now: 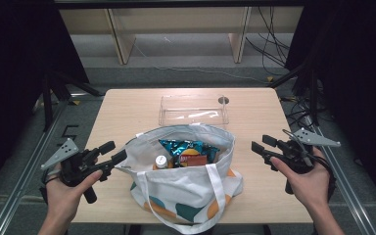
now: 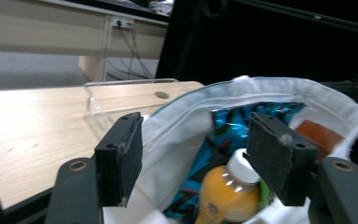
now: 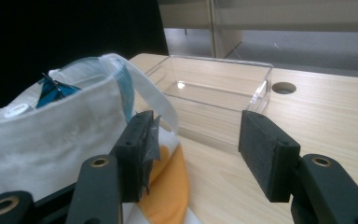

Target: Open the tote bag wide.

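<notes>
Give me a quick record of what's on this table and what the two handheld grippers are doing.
Bag: white tote bag, mouth open, on wooden table
Inside: blue snack packet; orange juice bottle with white cap
Behind bag: clear plastic tray, nothing in it
Left gripper: open, jaws astride the bag's rim
Right gripper: open, beside the bag, apart from it

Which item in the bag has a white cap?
The orange bottle, upright at the left side of the bag; the blue snack packet beside it has none.
</notes>
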`<state>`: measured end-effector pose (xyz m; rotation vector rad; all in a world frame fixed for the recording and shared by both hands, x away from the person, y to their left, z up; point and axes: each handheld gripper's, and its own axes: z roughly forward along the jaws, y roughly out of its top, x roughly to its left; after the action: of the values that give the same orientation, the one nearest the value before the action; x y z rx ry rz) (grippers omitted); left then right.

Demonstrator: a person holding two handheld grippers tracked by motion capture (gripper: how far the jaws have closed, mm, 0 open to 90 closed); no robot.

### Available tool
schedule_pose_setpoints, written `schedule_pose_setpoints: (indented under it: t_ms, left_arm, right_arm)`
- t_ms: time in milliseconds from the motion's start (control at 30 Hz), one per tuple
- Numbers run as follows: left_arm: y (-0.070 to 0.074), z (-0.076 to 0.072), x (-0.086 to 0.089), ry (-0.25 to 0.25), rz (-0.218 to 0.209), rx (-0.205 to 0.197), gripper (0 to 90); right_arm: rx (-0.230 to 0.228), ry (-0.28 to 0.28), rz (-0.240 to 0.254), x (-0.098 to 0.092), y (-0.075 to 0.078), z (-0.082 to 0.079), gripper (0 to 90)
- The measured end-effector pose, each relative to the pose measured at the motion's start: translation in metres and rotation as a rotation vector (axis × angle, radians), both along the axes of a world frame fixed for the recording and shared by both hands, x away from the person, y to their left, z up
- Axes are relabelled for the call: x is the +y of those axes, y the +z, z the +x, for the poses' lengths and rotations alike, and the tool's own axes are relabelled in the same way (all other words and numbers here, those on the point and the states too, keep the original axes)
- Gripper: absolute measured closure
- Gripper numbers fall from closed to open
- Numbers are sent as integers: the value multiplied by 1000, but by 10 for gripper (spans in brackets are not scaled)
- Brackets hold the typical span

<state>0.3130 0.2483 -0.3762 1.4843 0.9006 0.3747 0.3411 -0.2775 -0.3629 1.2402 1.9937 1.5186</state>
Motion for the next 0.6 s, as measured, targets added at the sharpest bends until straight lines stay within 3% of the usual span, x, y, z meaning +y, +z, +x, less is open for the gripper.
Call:
schedule_pose_setpoints:
  t_ms: [67, 233, 300, 367, 400, 433, 500, 567, 600]
  left_arm:
    - [3, -3, -6, -19, 19, -5, 375]
    - [0, -5, -19, -62, 21, 2, 410]
    - [2, -8, -30, -107, 86, -7, 425]
    - [4, -9, -34, -128, 102, -12, 429]
    - [6, -11, -40, -156, 114, -13, 429]
    - [8, -12, -47, -199, 127, -19, 419]
    - [12, -15, -55, -223, 167, -16, 395]
    - [12, -15, -58, -250, 173, -21, 375]
    - [13, -16, -62, -270, 187, -16, 369]
  right_arm:
    - [-27, 9, -9, 4, 3, 2, 464]
    - [-14, 21, -17, 11, 10, 3, 459]
    - [-29, 46, -18, 16, 13, 6, 457]
    - [-26, 50, -25, 18, 14, 6, 456]
    - [-18, 53, -10, 22, 17, 7, 453]
    - [-30, 64, -29, 22, 18, 8, 452]
    - [-24, 71, -26, 25, 22, 7, 446]
    - [-19, 70, -12, 28, 23, 7, 442]
    - [-48, 89, -26, 32, 27, 8, 438]
